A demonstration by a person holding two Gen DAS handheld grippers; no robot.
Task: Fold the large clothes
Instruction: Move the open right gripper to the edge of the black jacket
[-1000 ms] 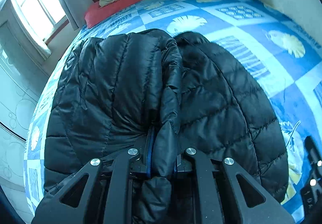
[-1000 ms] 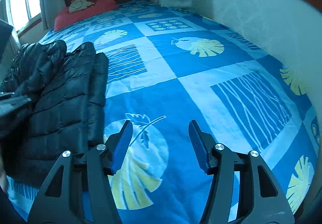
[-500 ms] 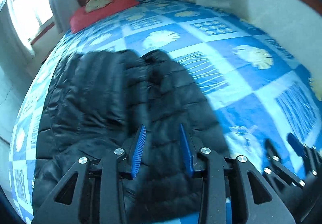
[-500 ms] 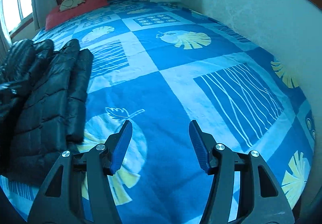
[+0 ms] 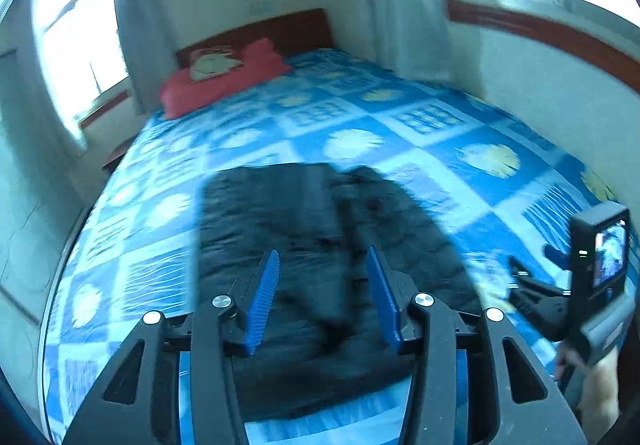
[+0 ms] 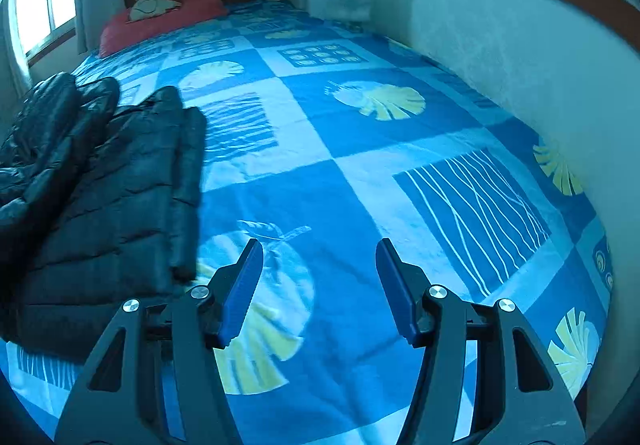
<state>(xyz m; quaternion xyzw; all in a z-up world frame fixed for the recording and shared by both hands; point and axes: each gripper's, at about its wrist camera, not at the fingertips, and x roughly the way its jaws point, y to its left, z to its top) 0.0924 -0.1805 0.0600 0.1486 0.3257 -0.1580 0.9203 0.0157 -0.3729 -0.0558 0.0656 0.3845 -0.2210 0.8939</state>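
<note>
A black quilted puffer jacket (image 5: 304,229) lies folded on the blue patterned bedspread (image 5: 400,133); the left wrist view is blurred. My left gripper (image 5: 322,265) hovers above the jacket's near part, its jaws opening with nothing between them. In the right wrist view the jacket (image 6: 100,181) lies at the left, with a sleeve along its right edge. My right gripper (image 6: 318,257) stands open over bare bedspread (image 6: 360,173) to the jacket's right, holding nothing. The right gripper's body and its camera screen (image 5: 600,257) show at the right edge of the left wrist view.
A red pillow (image 5: 224,79) lies against the wooden headboard (image 5: 280,31) at the far end. A wall (image 6: 520,57) with a wooden sill runs along the bed's right side. Windows and curtains (image 5: 140,25) stand to the left. A hand (image 5: 588,373) holds the right gripper.
My left gripper let go of the jacket fold, opened, and rose and drew back from the jacket. The right gripper stayed open, shifting only slightly.
</note>
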